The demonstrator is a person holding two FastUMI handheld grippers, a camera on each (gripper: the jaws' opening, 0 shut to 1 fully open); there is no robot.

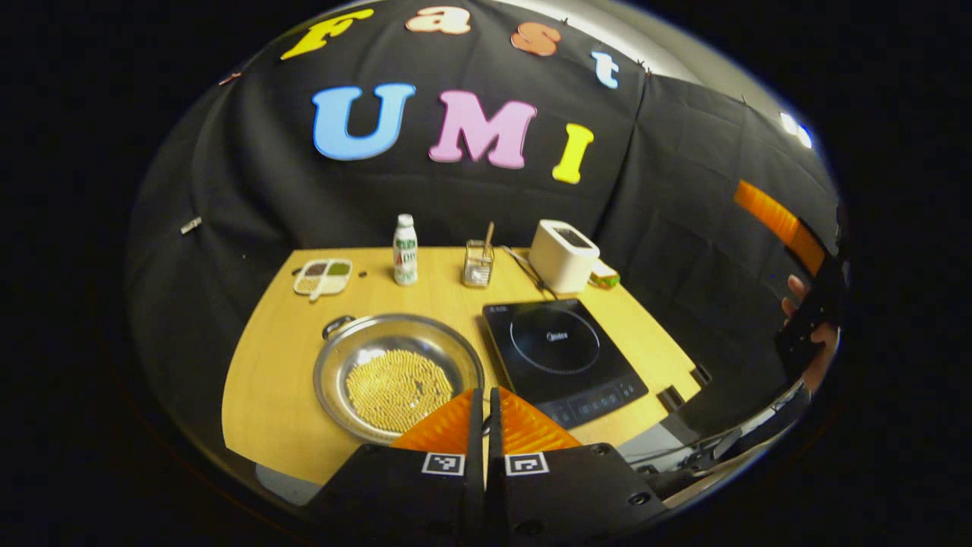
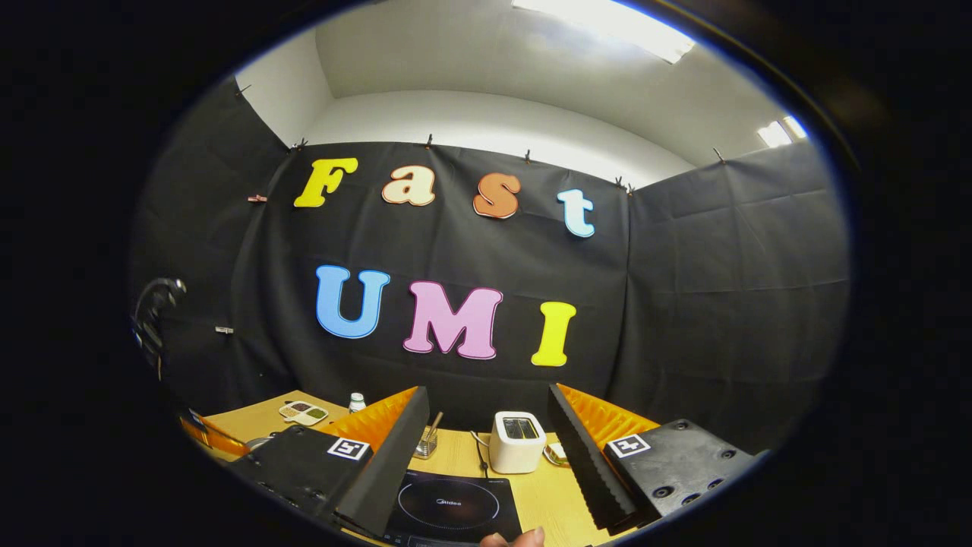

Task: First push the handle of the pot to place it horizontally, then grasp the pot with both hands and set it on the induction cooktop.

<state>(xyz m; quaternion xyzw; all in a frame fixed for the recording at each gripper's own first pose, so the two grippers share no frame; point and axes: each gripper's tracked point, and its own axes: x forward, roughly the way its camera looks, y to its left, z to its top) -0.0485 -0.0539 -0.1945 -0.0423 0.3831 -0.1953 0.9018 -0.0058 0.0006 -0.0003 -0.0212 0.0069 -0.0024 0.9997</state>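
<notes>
Black cloth backs the tabletop (image 1: 273, 410), where the pot (image 1: 399, 376) sits left of, just beside, the cooktop (image 1: 562, 357), left tongs (image 1: 484, 399) pinched together, empty, likely for nudging its handle (image 1: 338, 325), right tongs (image 2: 486, 425) spread wide, empty, raised.
</notes>
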